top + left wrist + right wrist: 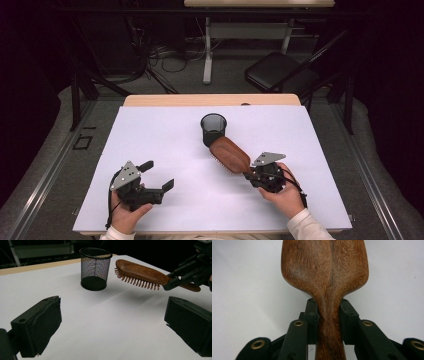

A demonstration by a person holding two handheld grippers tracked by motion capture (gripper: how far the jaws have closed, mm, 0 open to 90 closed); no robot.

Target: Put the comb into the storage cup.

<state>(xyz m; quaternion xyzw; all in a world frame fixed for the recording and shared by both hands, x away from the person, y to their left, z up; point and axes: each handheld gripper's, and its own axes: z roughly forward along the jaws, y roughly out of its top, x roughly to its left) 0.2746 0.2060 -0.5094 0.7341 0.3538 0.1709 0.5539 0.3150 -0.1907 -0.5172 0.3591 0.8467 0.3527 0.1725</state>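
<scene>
Pinching the wooden hairbrush [325, 272] handle, right hand-held gripper [329, 315]; left hand-held gripper [112, 322] spread, empty.

A dim room lay behind the white-topped table [150, 150] with its wooden far edge, grey floor [225, 75] running to a tangle of cables [160, 55] at upper left, a pale desk [250, 30] at top centre, and a black folding chair [280, 70] at upper right.
</scene>
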